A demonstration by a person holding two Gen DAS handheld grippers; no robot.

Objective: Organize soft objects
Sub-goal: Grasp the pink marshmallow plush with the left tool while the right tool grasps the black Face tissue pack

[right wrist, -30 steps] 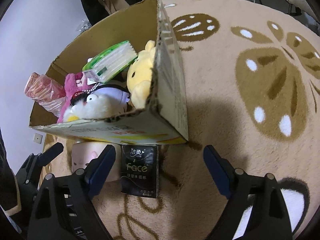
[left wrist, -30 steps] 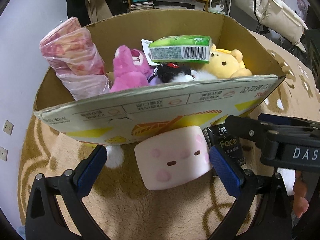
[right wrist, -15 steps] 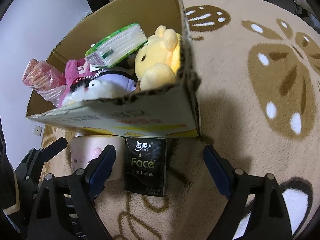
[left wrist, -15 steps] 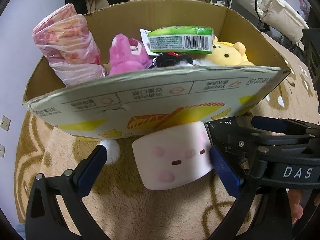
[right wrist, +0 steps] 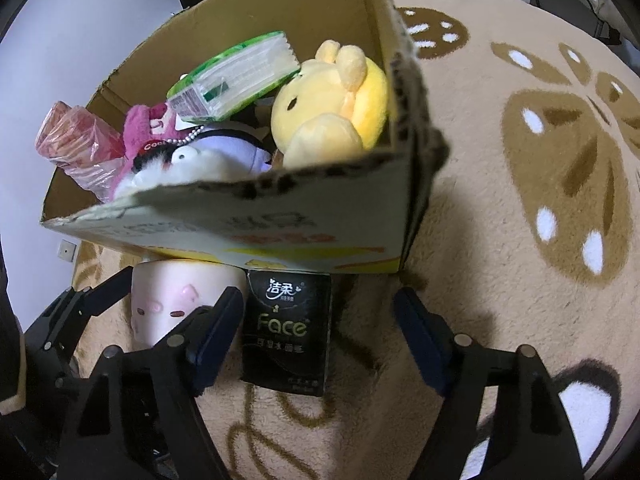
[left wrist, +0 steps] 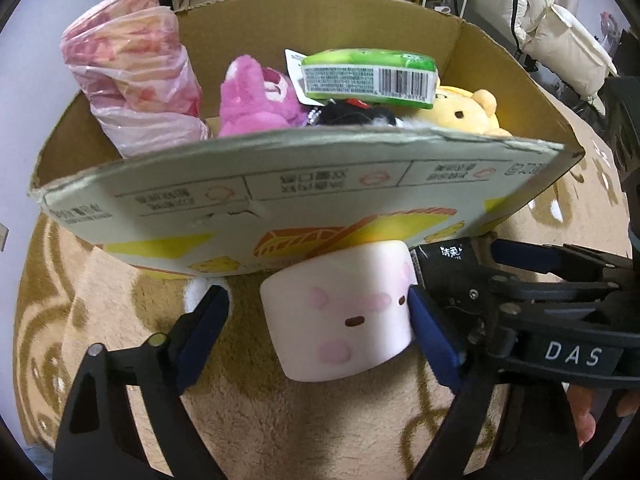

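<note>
While the pink cube plush lies against the cardboard box front, it is bracketed by the wide-open, empty left gripper. Beside it, the black tissue pack, long axis toward the box, sits inside the open, empty right gripper, nearer its left finger.

Item count, both views combined:

- Cardboard box: 1
- Plush toys inside the box: 3, namely one pink plush, one yellow plush, one black-and-white plush
- Green tissue pack, inside the box: 1
- Pink plastic-wrapped bundle, inside the box: 1
- Soft items on the carpet in front of the box: 2, namely one pale pink marshmallow-shaped toy and one black tissue pack
- Tissue packs in total: 2
- Patterned carpet: 1
- Handheld grippers: 2, namely left gripper and right gripper, each with 2 blue-padded fingers
</note>
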